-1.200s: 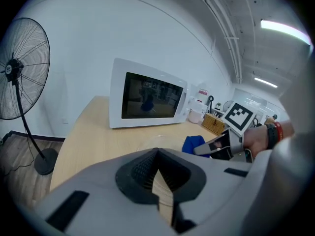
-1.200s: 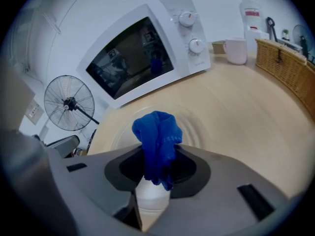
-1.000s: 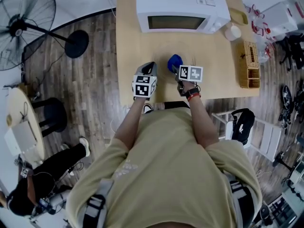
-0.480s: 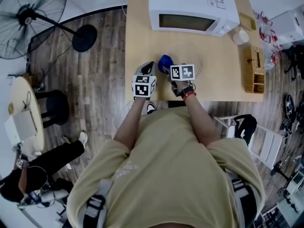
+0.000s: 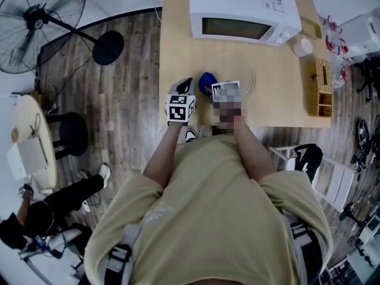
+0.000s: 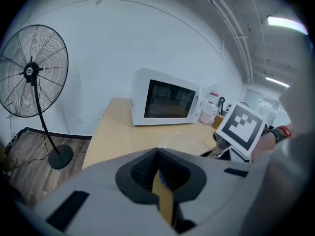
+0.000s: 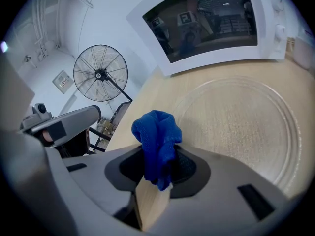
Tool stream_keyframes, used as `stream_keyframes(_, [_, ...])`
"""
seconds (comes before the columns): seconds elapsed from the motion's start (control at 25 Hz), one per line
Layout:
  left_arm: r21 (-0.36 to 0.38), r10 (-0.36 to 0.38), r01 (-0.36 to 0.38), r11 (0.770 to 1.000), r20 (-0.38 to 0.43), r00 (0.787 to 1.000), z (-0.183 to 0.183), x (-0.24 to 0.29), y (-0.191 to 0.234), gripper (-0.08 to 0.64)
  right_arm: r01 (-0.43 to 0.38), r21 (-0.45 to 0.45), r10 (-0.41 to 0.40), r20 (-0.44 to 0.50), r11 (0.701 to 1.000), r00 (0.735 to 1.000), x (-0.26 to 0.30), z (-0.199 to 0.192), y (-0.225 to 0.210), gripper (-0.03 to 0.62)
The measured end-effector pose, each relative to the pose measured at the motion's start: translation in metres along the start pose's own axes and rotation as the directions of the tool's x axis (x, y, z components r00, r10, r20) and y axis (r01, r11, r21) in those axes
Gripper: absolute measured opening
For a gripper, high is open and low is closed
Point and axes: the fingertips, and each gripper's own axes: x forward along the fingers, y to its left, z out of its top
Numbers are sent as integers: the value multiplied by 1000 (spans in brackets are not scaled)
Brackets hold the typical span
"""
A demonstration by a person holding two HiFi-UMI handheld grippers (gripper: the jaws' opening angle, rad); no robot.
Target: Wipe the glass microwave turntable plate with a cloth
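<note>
The clear glass turntable plate lies flat on the wooden table in front of the white microwave. My right gripper is shut on a bunched blue cloth, which hangs at the plate's left rim. In the right gripper view the blue cloth stands up from the right gripper, with the glass plate just beyond. My left gripper hovers near the table's front edge, left of the cloth. The left gripper has its jaws together with nothing held, and the glass plate lies ahead of it.
A wicker box and a white cup stand at the table's right side. A standing fan is on the floor to the left. A person sits at lower left beside a round side table.
My right gripper has carried the blue cloth leftward toward the left gripper, mostly in the first half second. The left gripper has stayed near the front edge.
</note>
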Motion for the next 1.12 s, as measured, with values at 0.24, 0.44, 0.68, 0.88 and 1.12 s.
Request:
stream_keyframes(0.24, [6,-14,14,1000,0,1000,1,3,-6,18,21,13,-21,0,1000,1000,-7,-3,-9,130])
stream_keyframes(0.44, [12,-26,26,1000,-3,1000,0,5,-13,18,53,32,-53,17,998,998,-16,-5,-23,130])
stream_keyframes(0.68, [10,-40,40,999,-9,999,-5,7,-23,18,79,40,-80,31,996,996,-25,-10,-35,130])
stream_keyframes(0.88, [16,-63,64,998,-23,998,-7,12,-32,18,101,53,-104,48,993,993,-33,-12,-45,131])
stream_keyframes(1.12, [24,-91,92,995,-38,995,-9,20,-47,18,129,88,-135,66,988,989,-48,-15,-65,132])
